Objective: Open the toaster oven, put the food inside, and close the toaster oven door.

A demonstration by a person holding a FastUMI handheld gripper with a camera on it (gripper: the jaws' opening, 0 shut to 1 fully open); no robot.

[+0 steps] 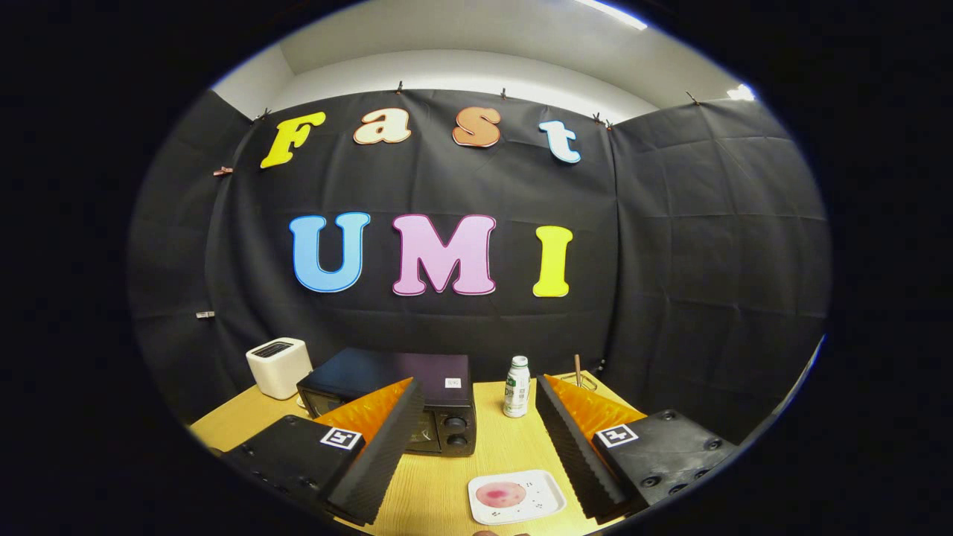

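- The gripper (pixel 476 439) hovers above the wooden table (pixel 447 476), fingers spread wide, holding nothing.
- A pink food item (pixel 500 493) rests on a white tray (pixel 547 487) between the fingers.
- The black toaster oven (pixel 439 387) sits beyond, door closed, a white bottle (pixel 517 385) to its right.

On the table: 1 toaster oven (pixel 417 387), 1 toaster (pixel 279 366), 1 bottle (pixel 517 385), 1 tray (pixel 547 497).

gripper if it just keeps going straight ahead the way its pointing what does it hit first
The open gripper holds nothing. Between its fingers lies bare table, with the toaster oven and bottle to either side beyond. Probably it passes between them to the booth's black wall, though depth is unclear.
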